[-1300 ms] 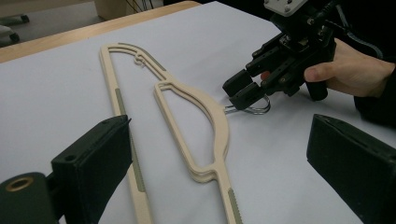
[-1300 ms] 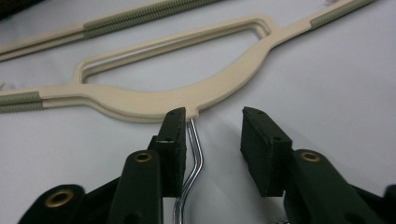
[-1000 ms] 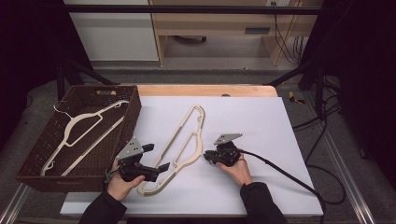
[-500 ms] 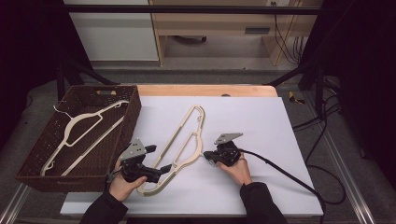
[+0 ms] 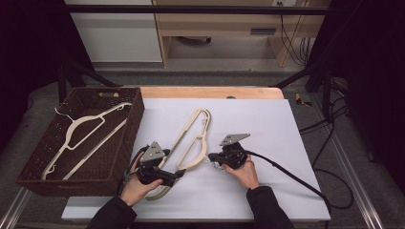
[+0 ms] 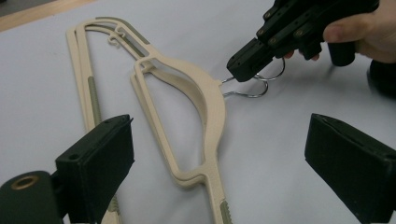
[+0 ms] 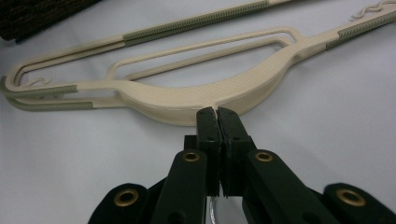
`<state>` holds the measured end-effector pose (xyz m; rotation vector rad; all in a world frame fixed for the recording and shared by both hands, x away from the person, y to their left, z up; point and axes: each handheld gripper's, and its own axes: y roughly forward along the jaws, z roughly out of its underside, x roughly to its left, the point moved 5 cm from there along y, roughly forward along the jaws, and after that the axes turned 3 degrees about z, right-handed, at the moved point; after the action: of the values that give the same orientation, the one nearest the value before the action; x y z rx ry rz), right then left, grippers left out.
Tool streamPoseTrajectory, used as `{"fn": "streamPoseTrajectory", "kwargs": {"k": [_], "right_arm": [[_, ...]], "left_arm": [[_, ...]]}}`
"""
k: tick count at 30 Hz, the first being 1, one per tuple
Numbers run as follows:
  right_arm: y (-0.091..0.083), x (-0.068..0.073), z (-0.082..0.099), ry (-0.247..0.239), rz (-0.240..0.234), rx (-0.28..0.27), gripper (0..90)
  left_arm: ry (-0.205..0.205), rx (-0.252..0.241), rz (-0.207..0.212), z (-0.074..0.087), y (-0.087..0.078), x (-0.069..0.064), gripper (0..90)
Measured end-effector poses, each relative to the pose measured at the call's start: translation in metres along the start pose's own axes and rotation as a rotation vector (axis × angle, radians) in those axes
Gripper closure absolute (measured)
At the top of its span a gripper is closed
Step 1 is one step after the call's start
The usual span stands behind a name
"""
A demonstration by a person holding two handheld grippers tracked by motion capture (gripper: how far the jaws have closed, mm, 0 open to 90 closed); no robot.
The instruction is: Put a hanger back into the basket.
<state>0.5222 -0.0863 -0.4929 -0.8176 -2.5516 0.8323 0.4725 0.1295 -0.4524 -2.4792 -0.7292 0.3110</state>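
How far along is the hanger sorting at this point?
Done: one hanger lies in the wicker basket. In hand: the right gripper is shut on the metal hooks of the stacked hangers on the table; the left gripper is open beside them. Left: moving them.

I see the table (image 5: 286, 143) under a white sheet, with a bare wooden strip along its far edge. The cream hangers (image 5: 191, 138) lie stacked near the middle of it, and a brown wicker basket (image 5: 136, 119) rests at its left edge.
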Motion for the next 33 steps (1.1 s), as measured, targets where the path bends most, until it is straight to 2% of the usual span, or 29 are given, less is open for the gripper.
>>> {"fn": "streamPoseTrajectory", "kwargs": {"k": [1, 5, 12, 14, 16, 21, 23, 24, 25, 26, 27, 28, 33], "right_arm": [[-0.001, 0.001, -0.001, -0.001, 0.005, 0.006, 89.0], [-0.001, 0.003, -0.001, -0.006, 0.003, 0.017, 89.0], [-0.003, 0.005, -0.003, 0.006, -0.011, 0.016, 89.0], [-0.004, 0.005, -0.004, 0.013, -0.006, 0.013, 89.0], [-0.004, 0.005, -0.004, 0.012, -0.009, 0.014, 89.1], [-0.006, 0.006, -0.005, 0.019, -0.015, 0.021, 89.1], [-0.008, 0.006, -0.005, 0.021, -0.021, 0.021, 89.1], [-0.008, 0.006, -0.005, 0.021, -0.021, 0.021, 89.1], [-0.008, 0.007, -0.006, 0.028, -0.024, 0.016, 89.1], [-0.008, 0.007, -0.006, 0.028, -0.024, 0.016, 89.1], [-0.009, 0.007, -0.006, 0.025, -0.026, 0.019, 89.1], [-0.009, 0.007, -0.006, 0.025, -0.026, 0.019, 89.1], [-0.010, 0.008, -0.007, 0.024, -0.025, 0.013, 89.1]], "left_arm": [[-0.005, 0.012, -0.013, -0.002, 0.005, 0.001, 9.0], [-0.014, 0.021, -0.014, -0.006, 0.015, 0.002, 10.3], [0.023, 0.072, -0.043, -0.010, 0.041, 0.002, 14.3], [0.044, 0.094, -0.060, -0.009, 0.047, 0.003, 16.1], [0.056, 0.117, -0.058, -0.007, 0.053, 0.002, 18.8], [0.083, 0.181, -0.044, -0.003, 0.069, 0.000, 30.6], [0.091, 0.193, -0.039, -0.002, 0.074, 0.000, 37.0], [0.093, 0.198, -0.034, -0.001, 0.076, -0.001, 37.0], [0.100, 0.208, -0.036, -0.001, 0.078, -0.001, 40.8], [0.108, 0.217, -0.036, 0.000, 0.079, -0.002, 40.8], [0.117, 0.223, -0.037, 0.001, 0.080, -0.003, 46.6], [0.121, 0.230, -0.039, 0.001, 0.082, -0.003, 46.6], [0.123, 0.258, -0.038, 0.003, 0.083, -0.002, 60.9]]}}
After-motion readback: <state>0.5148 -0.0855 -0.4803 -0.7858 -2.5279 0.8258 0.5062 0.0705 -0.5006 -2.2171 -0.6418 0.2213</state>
